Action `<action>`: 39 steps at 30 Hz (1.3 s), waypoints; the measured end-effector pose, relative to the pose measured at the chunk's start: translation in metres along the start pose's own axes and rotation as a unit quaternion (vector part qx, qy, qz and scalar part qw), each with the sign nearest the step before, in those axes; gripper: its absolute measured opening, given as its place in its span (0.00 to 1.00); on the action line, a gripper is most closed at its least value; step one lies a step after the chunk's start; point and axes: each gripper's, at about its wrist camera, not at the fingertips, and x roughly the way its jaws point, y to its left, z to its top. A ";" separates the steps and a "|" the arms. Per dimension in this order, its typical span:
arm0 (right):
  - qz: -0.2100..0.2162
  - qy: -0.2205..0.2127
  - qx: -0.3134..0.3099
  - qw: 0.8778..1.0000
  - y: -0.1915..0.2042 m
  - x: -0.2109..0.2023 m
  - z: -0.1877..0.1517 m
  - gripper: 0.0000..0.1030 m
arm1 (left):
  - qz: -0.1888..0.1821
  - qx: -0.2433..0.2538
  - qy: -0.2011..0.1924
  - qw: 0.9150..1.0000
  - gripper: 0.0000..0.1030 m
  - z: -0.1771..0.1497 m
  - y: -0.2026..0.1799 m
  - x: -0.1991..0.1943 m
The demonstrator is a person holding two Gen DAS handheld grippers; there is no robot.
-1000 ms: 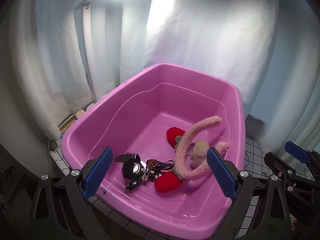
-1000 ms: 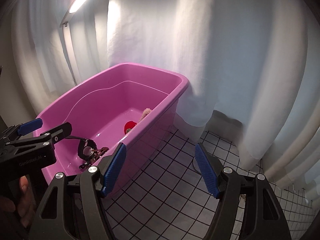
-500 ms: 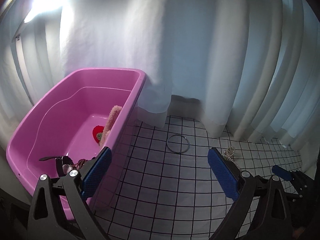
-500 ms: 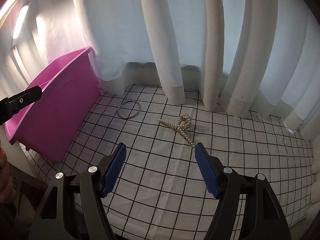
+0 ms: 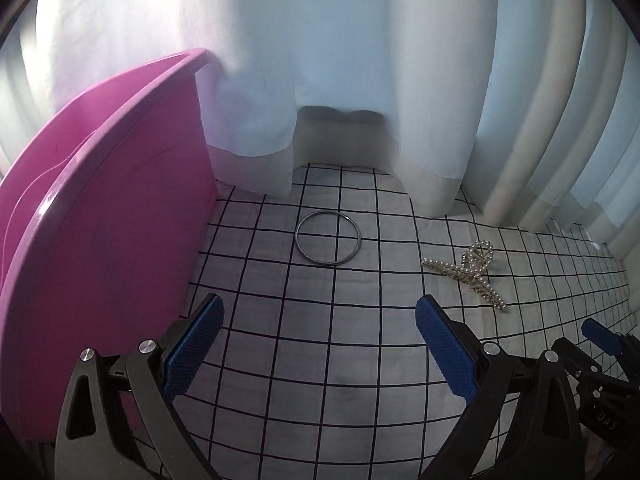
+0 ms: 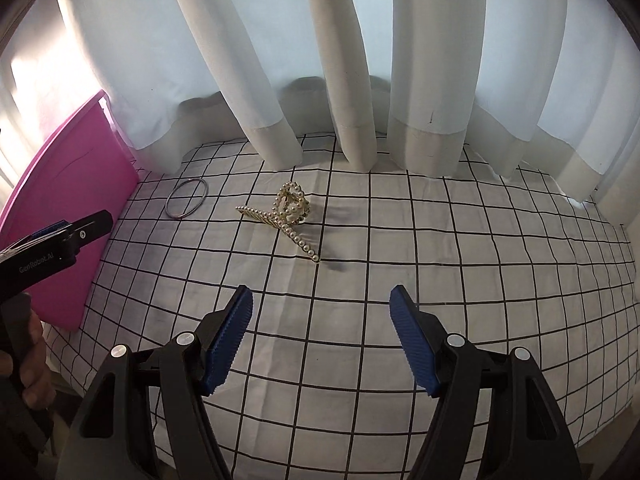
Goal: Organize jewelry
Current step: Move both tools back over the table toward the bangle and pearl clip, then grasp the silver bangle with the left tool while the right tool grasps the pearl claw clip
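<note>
Both grippers gape empty over a grid-checked cloth (image 6: 360, 380) — white curtains (image 6: 360, 60) behind, pink tub (image 5: 100, 220) leftward

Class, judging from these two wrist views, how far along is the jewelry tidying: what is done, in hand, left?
Done: nothing can be confirmed; the pink tub's inside is hidden here. In hand: nothing. The left gripper and right gripper both have open, empty jaws above the checked cloth. Left: the metal bangle and the pearl hair clip lie loose on the cloth beside the tub.
</note>
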 end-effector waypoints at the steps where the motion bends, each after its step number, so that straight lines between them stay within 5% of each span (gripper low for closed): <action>1: 0.001 0.002 0.001 1.000 0.000 0.006 0.001 0.66 | 0.002 0.001 0.003 1.000 0.92 0.001 -0.001 0.006; 20: 0.012 0.028 0.000 1.000 0.007 0.086 0.034 0.66 | 0.039 -0.009 0.045 0.998 0.92 0.021 0.017 0.096; 39: 0.006 0.038 -0.017 0.999 0.022 0.117 0.043 0.66 | 0.027 0.004 0.053 0.998 0.92 0.033 0.014 0.140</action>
